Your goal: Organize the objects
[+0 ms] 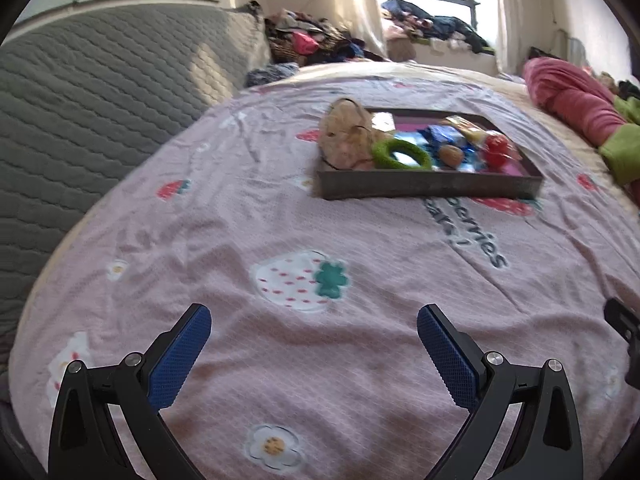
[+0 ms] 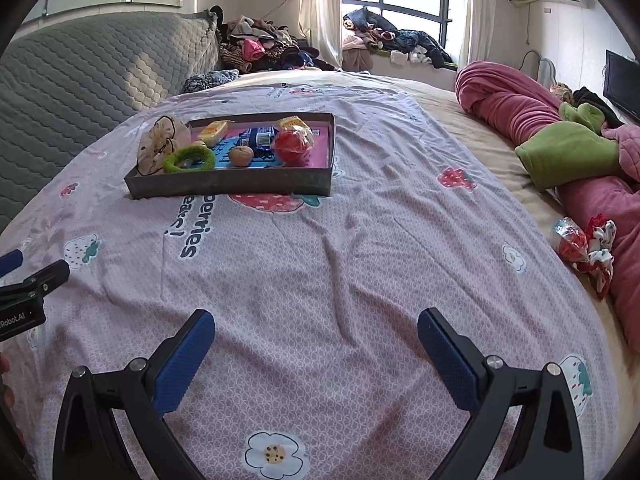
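Note:
A dark shallow tray (image 2: 228, 186) sits on the pink strawberry-print bedspread (image 2: 320, 280); it also shows in the left wrist view (image 1: 432, 188). In it lie a beige scrunchie (image 2: 156, 142), a green ring (image 2: 190, 159), a walnut (image 2: 241, 156), a red wrapped sweet (image 2: 294, 144), a yellow packet (image 2: 214, 131) and a blue packet (image 2: 260, 136). A second red wrapped sweet (image 2: 570, 242) and a strawberry-print scrunchie (image 2: 600, 254) lie at the bed's right edge. My left gripper (image 1: 314, 326) and my right gripper (image 2: 316, 328) are both open and empty, low over the bedspread, well short of the tray.
A grey quilted headboard (image 2: 80, 76) stands at the left. A rolled pink and green blanket (image 2: 560, 148) lies along the right. Piles of clothes (image 2: 260, 50) sit behind the bed by the window. The left gripper's body shows at the right view's left edge (image 2: 28, 292).

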Demonstrator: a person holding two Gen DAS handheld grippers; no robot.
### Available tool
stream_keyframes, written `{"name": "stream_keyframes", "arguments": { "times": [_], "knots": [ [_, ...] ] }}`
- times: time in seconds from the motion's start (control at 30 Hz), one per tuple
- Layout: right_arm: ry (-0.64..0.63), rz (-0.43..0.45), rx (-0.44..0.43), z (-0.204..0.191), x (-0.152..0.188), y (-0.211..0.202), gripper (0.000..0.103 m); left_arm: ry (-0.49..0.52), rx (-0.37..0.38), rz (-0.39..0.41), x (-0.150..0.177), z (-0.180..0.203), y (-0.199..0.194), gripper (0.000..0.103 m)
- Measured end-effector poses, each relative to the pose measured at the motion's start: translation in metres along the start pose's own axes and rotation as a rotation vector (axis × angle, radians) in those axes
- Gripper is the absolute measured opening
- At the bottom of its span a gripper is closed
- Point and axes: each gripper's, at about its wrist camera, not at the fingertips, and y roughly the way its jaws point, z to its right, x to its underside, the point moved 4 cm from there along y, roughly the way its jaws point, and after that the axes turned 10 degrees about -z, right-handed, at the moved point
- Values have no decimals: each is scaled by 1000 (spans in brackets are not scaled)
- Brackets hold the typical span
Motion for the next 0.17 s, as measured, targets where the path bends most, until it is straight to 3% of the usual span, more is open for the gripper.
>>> {"name": "stream_keyframes", "arguments": {
  "times": [0.07, 0.17],
  "knots": [
    [-1, -10, 2, -1, 1, 3, 102, -6, 7, 10, -1, -2, -1, 103],
    [-6, -16, 5, -2, 4, 6, 102, 13, -51, -3, -2, -1, 3, 103]
  ]
}}
